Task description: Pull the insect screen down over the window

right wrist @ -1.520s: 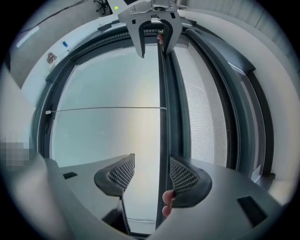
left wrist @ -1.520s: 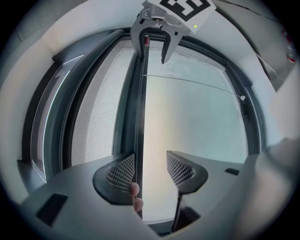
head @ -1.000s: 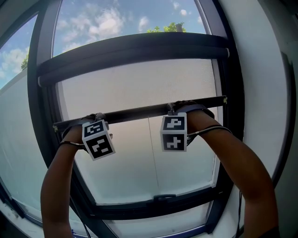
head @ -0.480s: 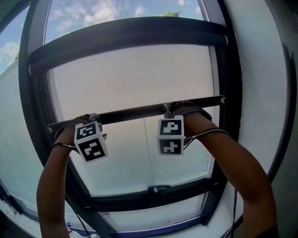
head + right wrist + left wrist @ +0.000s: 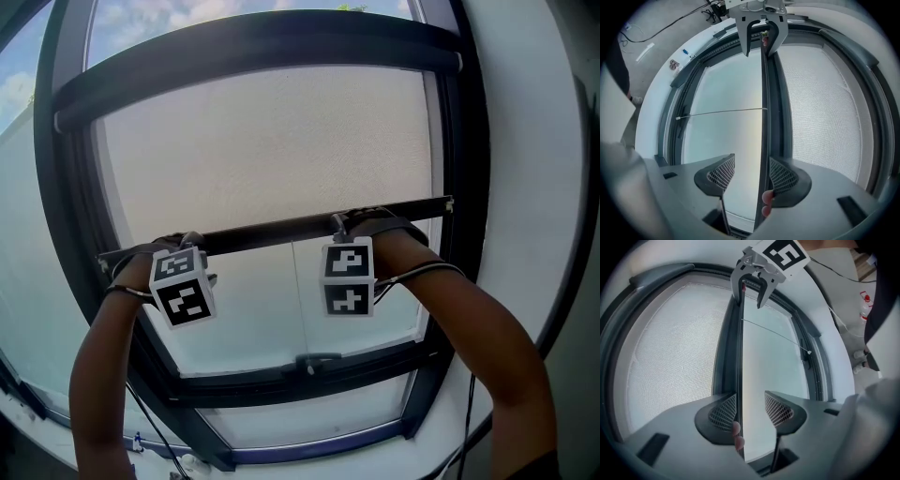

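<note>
I see one big window with a dark frame [image 5: 457, 141] in a white wall [image 5: 530, 141]. The one insect screen [image 5: 272, 141] covers the top part of the glass. Its dark bar [image 5: 272, 228] runs between the jaws of both my grippers. The left gripper [image 5: 750, 400] is closing, and the bar touches one pad only. The right gripper [image 5: 751, 161] is wide, with the bar on one pad. One thin cord [image 5: 298, 300] hangs from the bar.
</note>
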A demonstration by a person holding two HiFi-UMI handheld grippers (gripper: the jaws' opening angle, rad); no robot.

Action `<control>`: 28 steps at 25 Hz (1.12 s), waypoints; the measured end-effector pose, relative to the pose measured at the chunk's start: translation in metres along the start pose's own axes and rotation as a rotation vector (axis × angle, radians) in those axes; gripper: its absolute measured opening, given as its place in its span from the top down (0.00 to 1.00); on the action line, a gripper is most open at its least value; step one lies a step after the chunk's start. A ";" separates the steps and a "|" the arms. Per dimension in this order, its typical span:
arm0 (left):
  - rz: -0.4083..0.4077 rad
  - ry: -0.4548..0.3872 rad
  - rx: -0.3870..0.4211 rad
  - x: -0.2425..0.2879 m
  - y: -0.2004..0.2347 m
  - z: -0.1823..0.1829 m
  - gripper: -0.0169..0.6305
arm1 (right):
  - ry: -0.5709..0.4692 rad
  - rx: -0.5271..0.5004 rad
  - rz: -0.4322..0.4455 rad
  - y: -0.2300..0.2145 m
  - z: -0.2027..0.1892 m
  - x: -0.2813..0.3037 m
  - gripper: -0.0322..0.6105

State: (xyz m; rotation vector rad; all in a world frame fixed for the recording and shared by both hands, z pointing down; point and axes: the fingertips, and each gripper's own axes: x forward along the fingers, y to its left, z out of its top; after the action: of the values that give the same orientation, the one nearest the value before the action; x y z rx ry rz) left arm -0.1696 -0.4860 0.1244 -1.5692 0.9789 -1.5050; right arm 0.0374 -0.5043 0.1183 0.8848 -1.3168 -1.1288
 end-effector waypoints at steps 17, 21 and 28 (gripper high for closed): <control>0.000 0.003 0.002 0.030 -0.047 -0.004 0.68 | -0.049 0.032 0.128 0.052 0.009 0.017 0.59; -0.019 -0.007 0.007 0.032 -0.056 -0.001 0.68 | -0.038 0.033 0.117 0.062 0.006 0.017 0.59; -0.115 -0.007 0.007 0.050 -0.099 -0.004 0.68 | -0.055 0.020 0.201 0.107 0.012 0.028 0.59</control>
State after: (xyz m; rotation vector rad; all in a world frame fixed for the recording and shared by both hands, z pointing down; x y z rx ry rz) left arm -0.1691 -0.4878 0.2358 -1.6492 0.8914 -1.5780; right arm 0.0356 -0.5021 0.2295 0.7224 -1.4309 -0.9900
